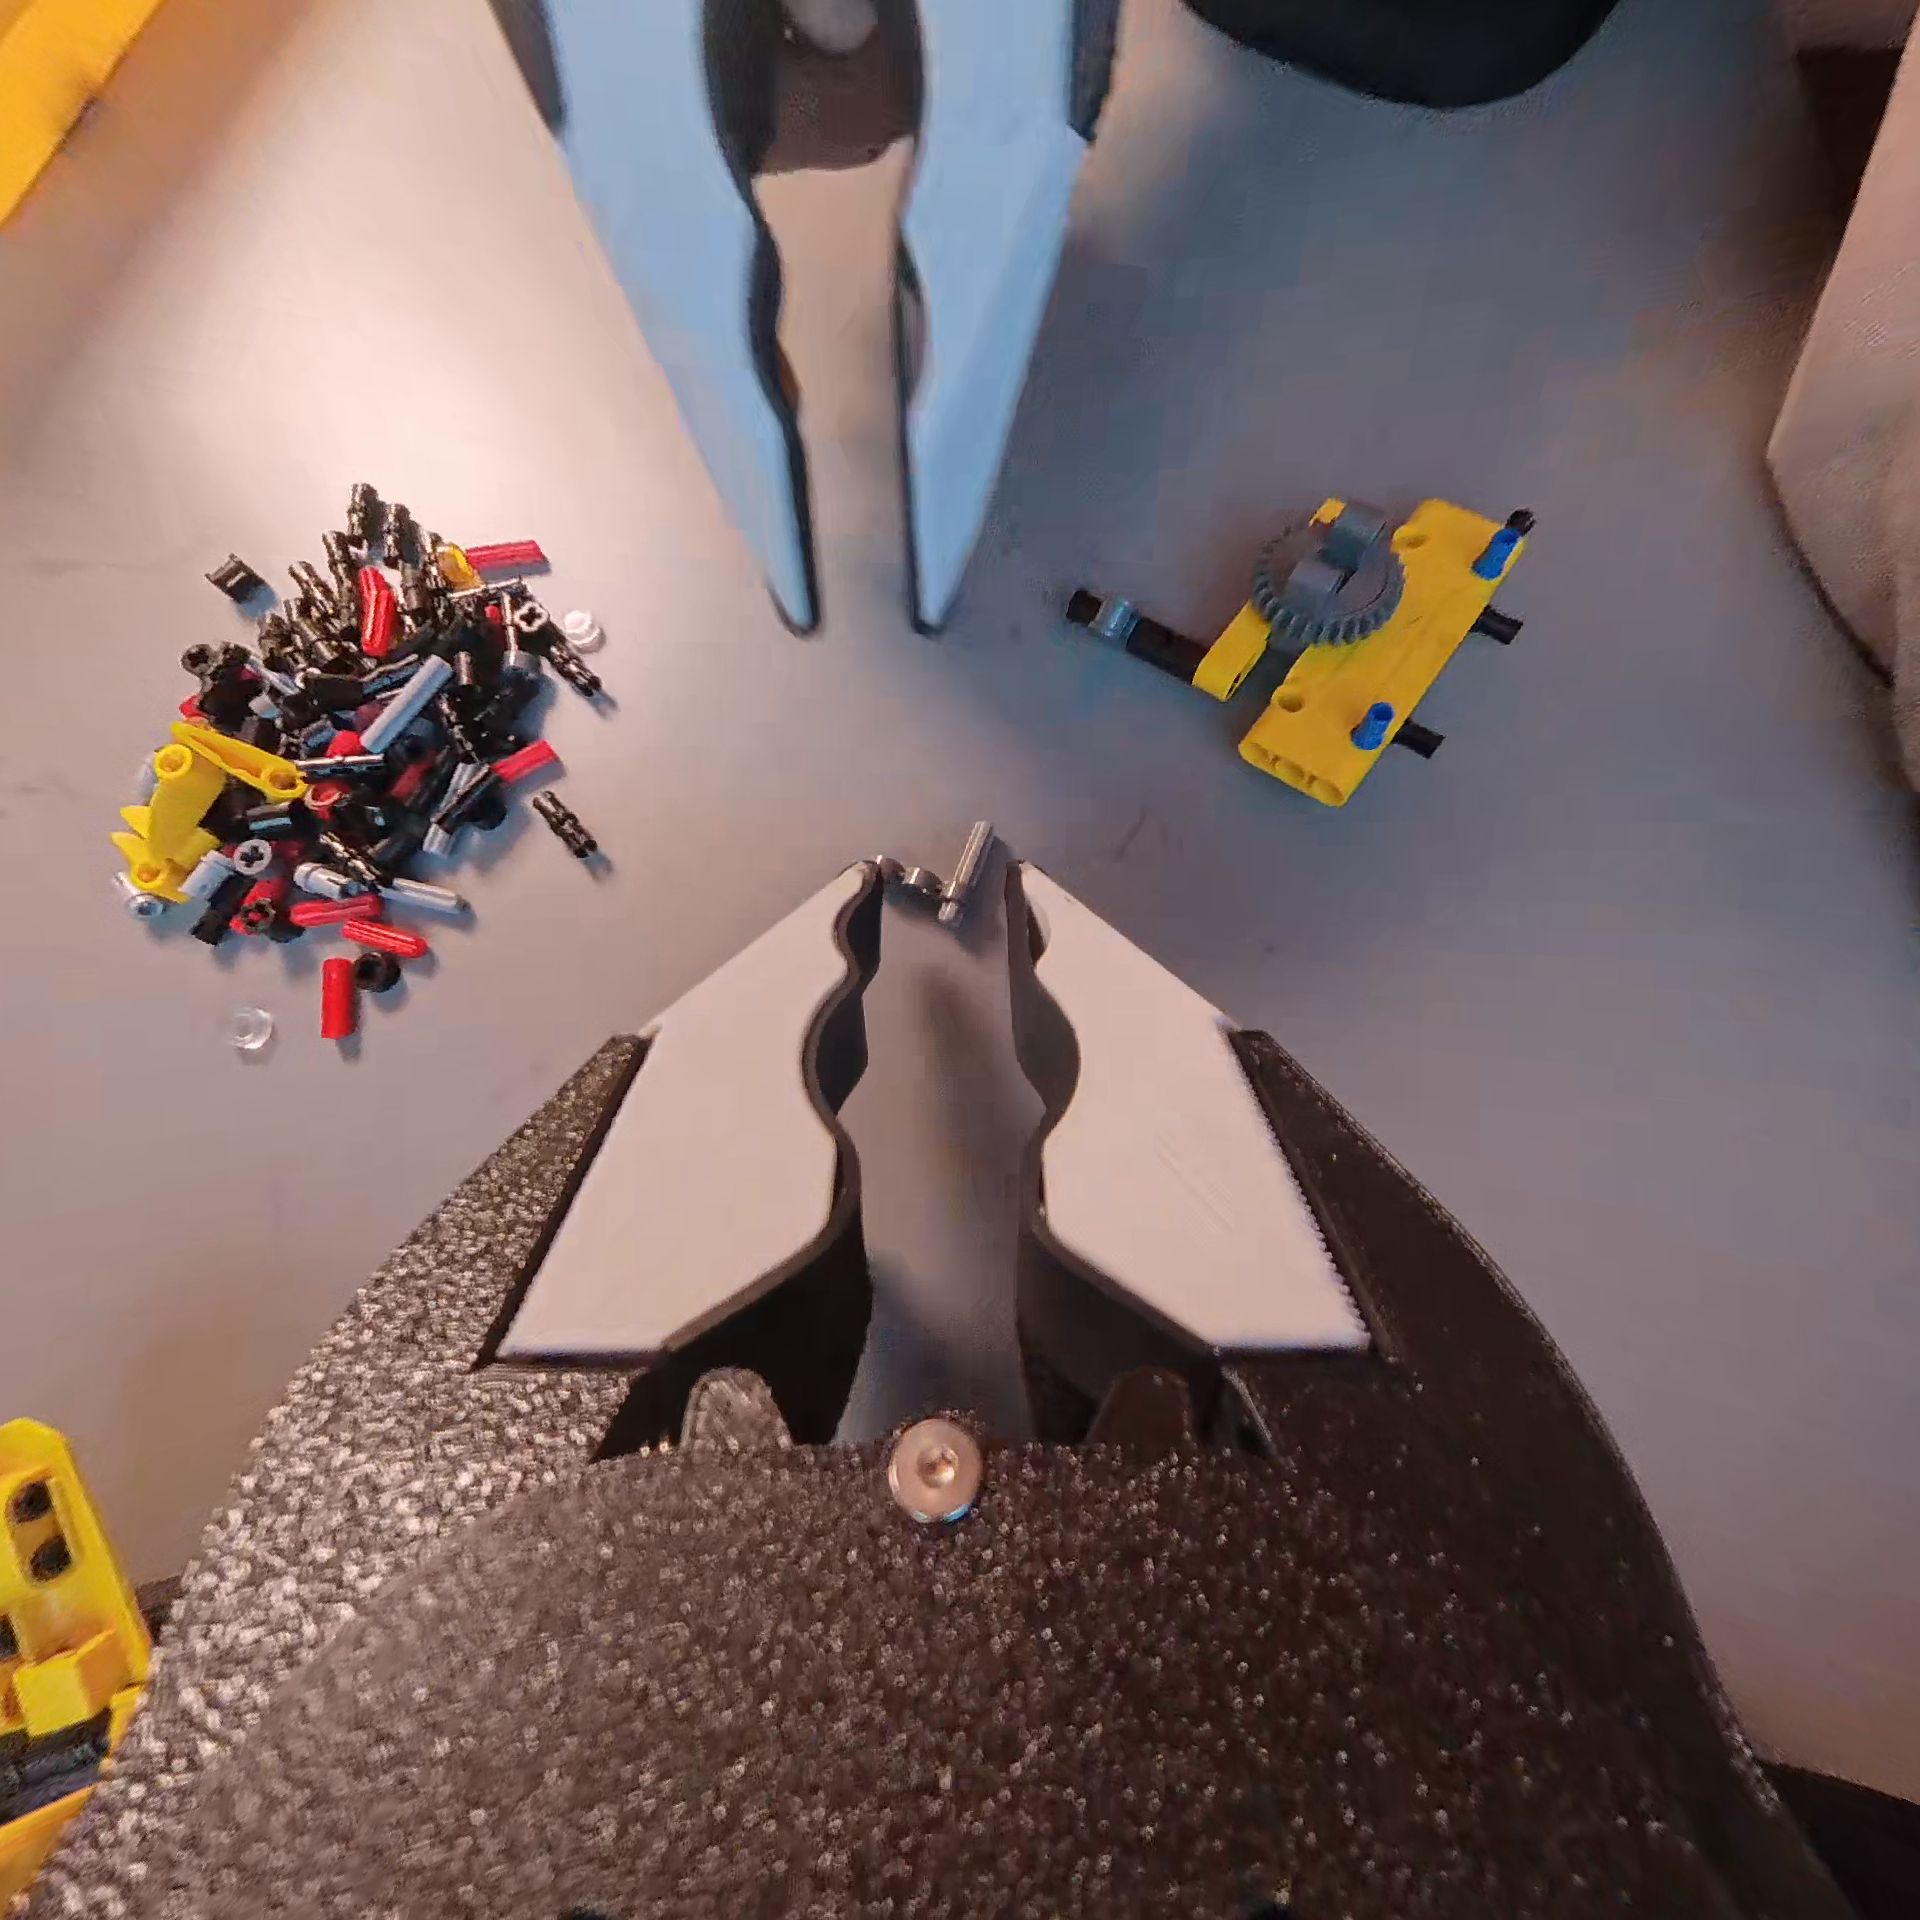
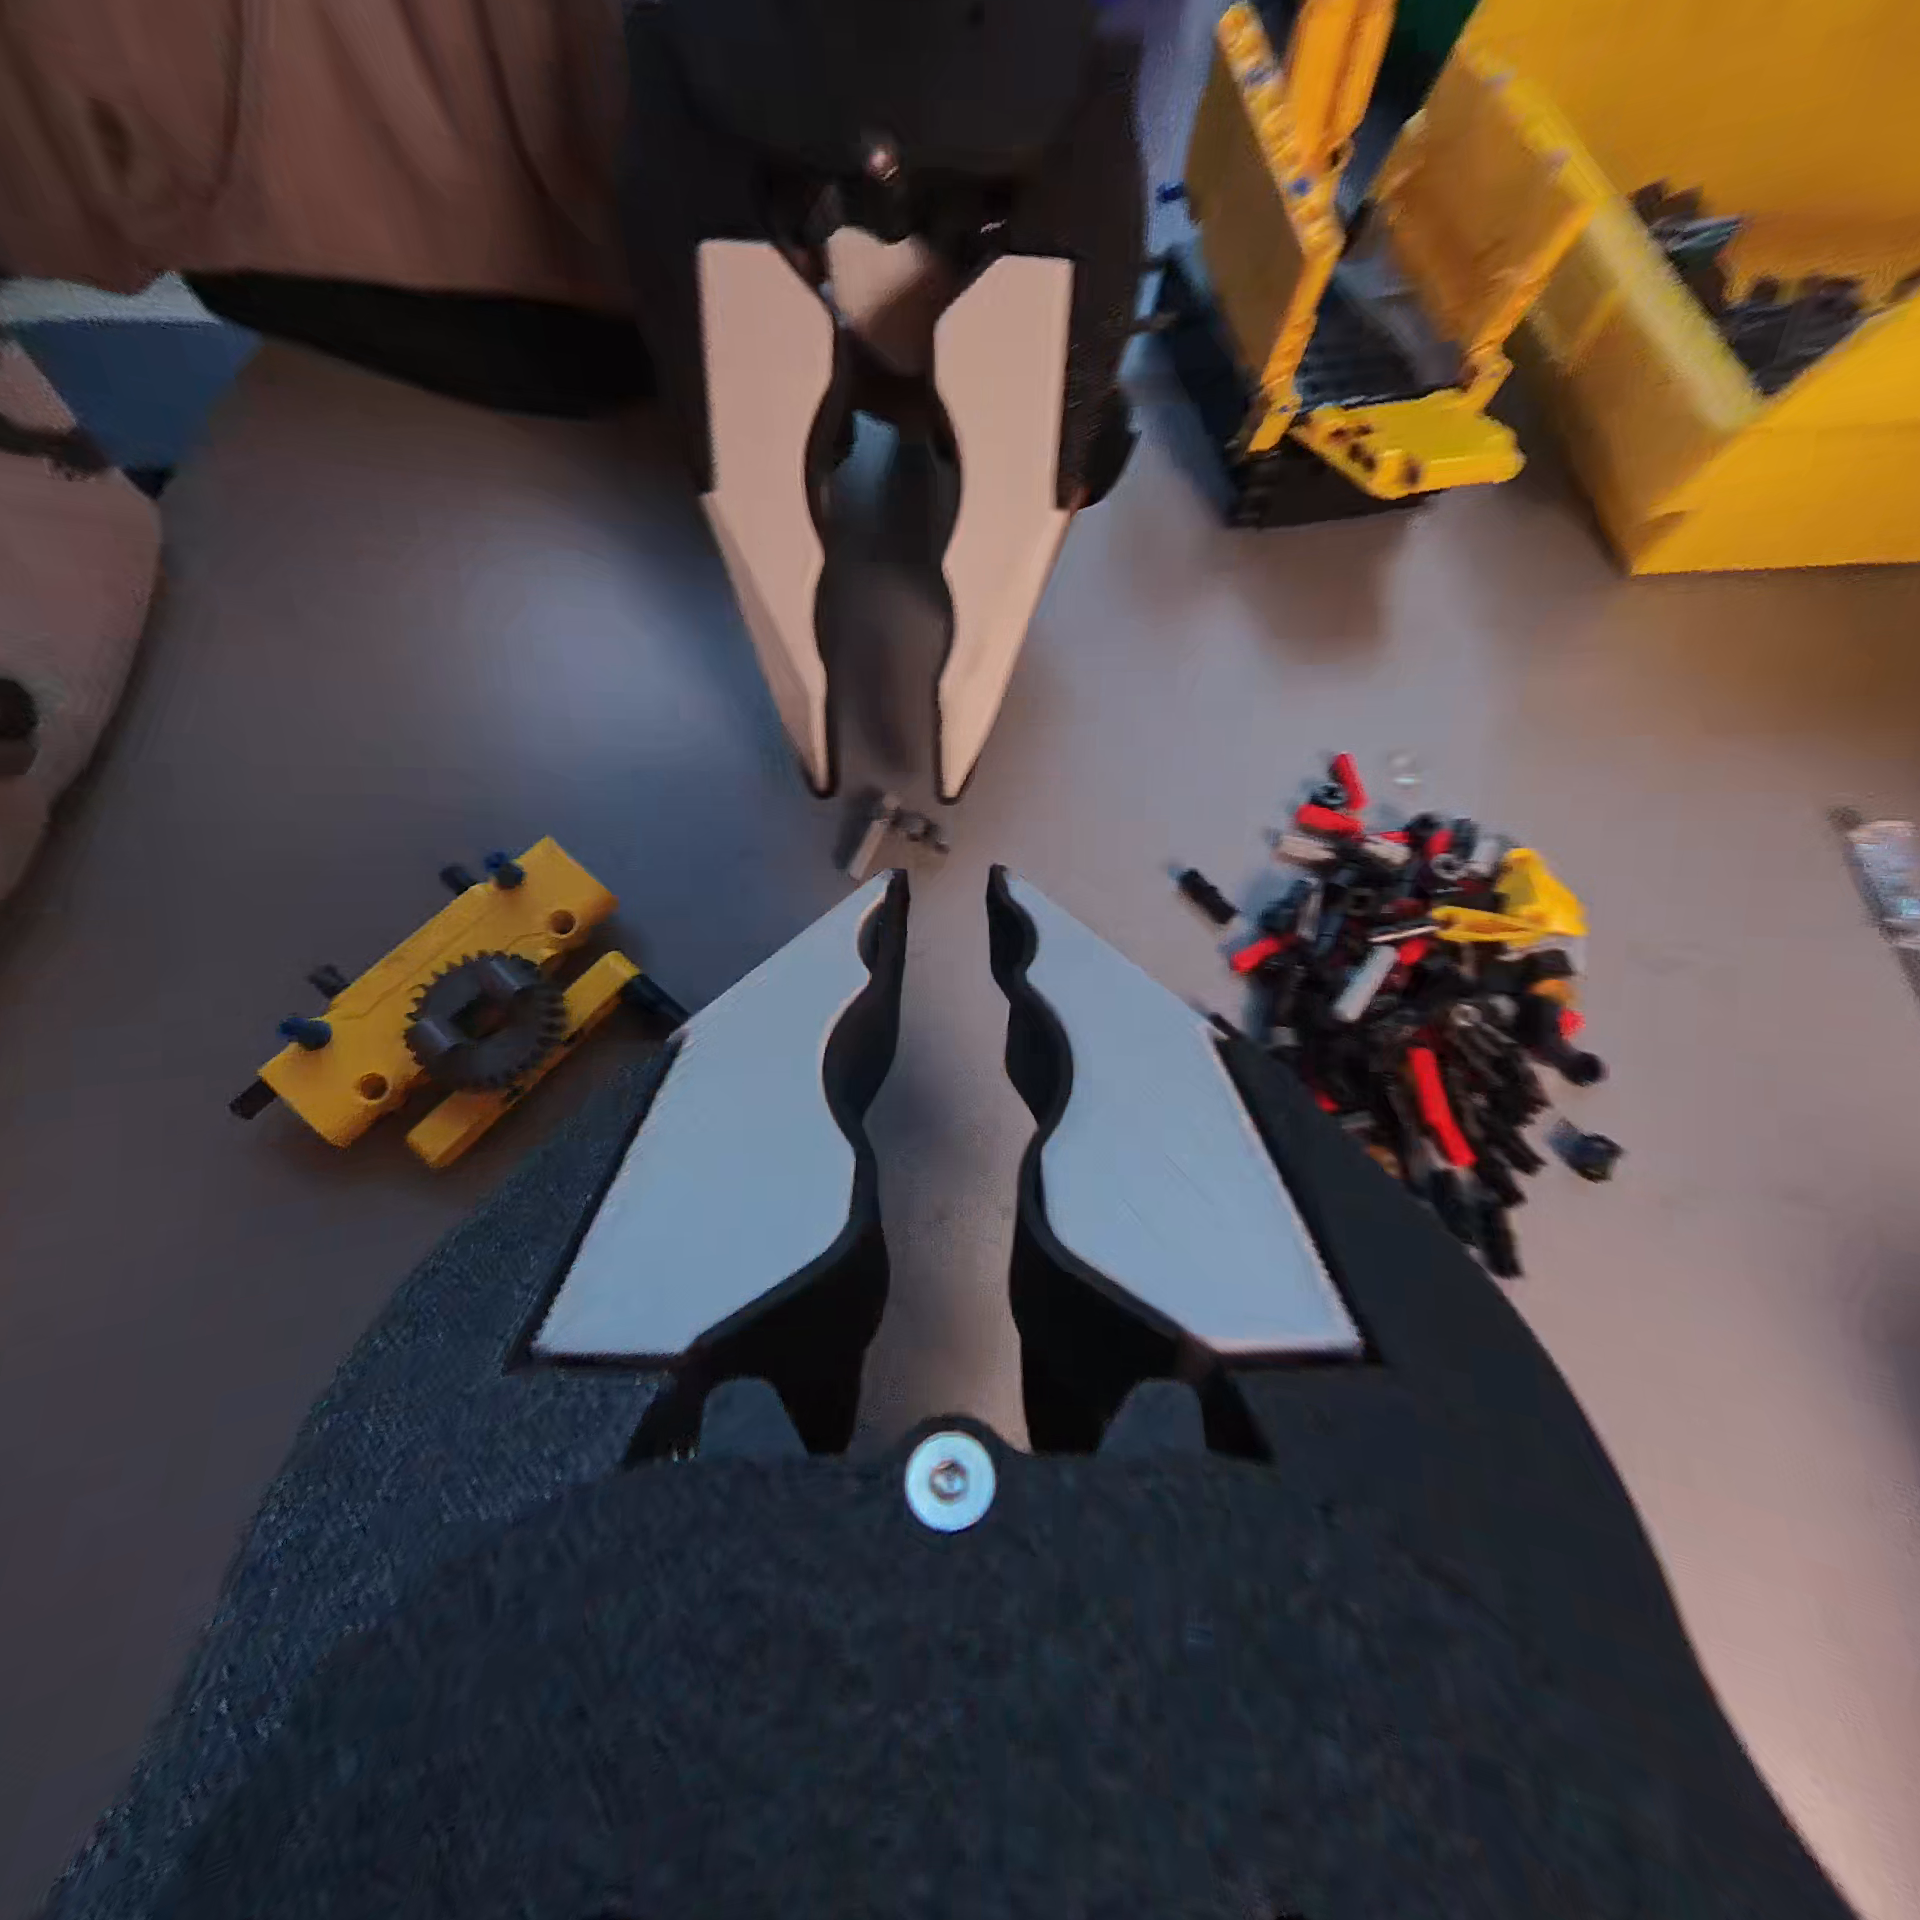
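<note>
**Two open grippers nose to nose over one small grey piece**

Across the grey table [image 1: 312,312], plenty spread out. Far off in the right wrist view, a big yellow box [image 2: 1714,436], with a part-built yellow model [image 2: 1361,416] just beside it, both blurred.

Centre stage, left gripper [image 1: 940,873] low over the table, jaws apart, clamped on nothing. Facing it tip to tip, right gripper [image 2: 945,878], jaws likewise parted and empty, with bare table showing through the gap.

To the left gripper's left, a heap of small parts [image 1: 353,748]: black, red, grey and yellow pins and connectors, with a few strays at the edges. To its right, well apart from the heap, a yellow gear assembly [image 1: 1351,644] lying flat, dark toothed wheel on top, blue pins and black axles sticking out.

Smallest of all, a little grey piece [image 1: 951,883], on the table right at the left gripper's tips, between the two grippers. Possibly touching one fingertip; too blurred to call.
</note>
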Motion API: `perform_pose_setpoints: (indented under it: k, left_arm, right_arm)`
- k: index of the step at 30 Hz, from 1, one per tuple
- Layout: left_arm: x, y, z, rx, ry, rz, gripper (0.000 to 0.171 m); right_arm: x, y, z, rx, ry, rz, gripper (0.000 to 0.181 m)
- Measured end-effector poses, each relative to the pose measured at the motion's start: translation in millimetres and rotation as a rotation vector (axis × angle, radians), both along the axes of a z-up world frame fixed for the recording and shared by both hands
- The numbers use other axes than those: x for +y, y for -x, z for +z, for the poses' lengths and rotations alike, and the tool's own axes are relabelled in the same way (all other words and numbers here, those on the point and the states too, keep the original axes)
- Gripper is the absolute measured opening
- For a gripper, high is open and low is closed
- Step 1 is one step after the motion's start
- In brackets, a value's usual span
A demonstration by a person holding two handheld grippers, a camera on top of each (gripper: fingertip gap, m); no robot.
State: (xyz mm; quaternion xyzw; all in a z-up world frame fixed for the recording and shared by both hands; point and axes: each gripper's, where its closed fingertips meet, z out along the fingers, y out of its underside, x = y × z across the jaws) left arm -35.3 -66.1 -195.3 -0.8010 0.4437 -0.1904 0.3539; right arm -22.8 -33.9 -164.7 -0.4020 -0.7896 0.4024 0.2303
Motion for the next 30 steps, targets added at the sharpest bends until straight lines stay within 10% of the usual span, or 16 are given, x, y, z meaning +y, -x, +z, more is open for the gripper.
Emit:
perform_pose_setpoints:
  k: [18,30]
  left_arm:
    - [2,-7,-3,0.022,-0.047,-0.031,0.020]
    - [8,-11,30,0.085,-0.300,-0.052,0.002]
  right_arm:
    - [-22,5,-35,-0.143,-0.125,-0.023,0.014]
    - [-27,3,1,-0.140,0.376,-0.003,0.021]
